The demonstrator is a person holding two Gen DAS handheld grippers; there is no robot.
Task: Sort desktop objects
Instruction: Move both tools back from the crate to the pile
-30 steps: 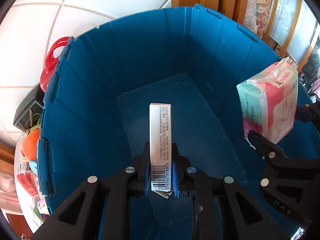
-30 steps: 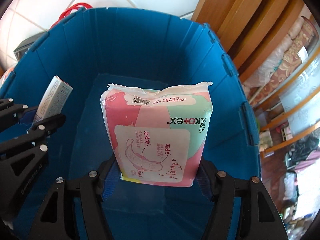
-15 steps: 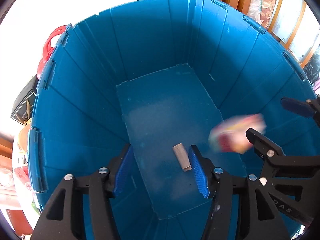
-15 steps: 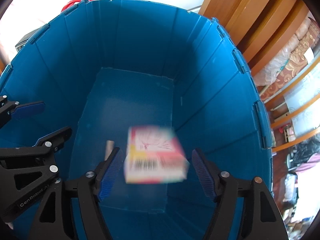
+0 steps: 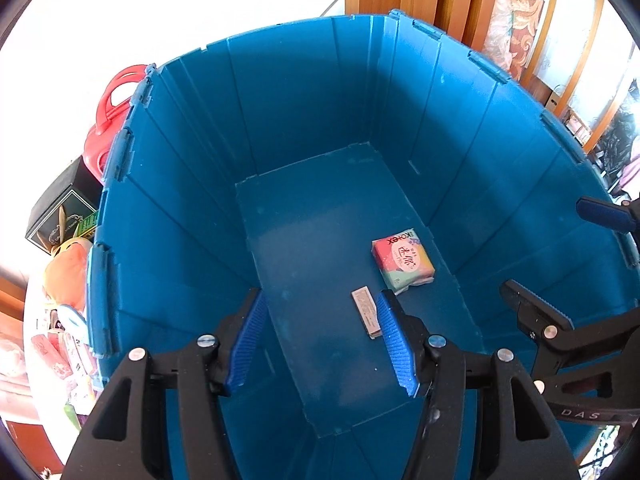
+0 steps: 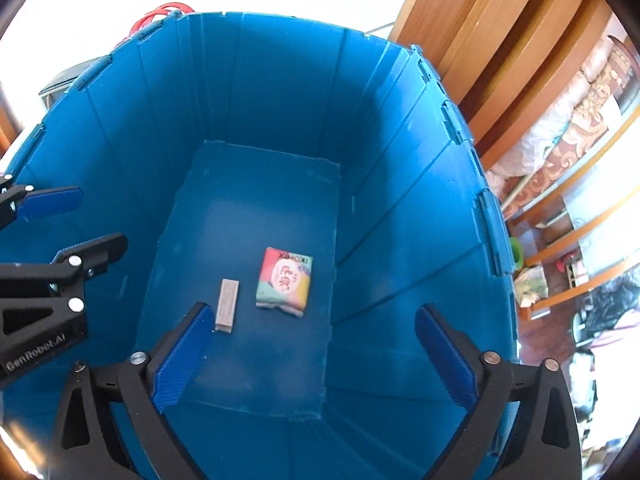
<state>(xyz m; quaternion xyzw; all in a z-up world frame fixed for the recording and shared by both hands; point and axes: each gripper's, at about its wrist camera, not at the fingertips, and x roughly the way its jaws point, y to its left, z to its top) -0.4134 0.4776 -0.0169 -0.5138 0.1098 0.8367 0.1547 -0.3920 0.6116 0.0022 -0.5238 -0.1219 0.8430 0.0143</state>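
Pad pack flat in blue bin

Both fisheye views were sharp and daylit. The floor beyond the bin was blown out to white. Bin walls bowed strongly toward the dark, vignetted corners; shadows inside were soft.

Box and pack dropped into bin
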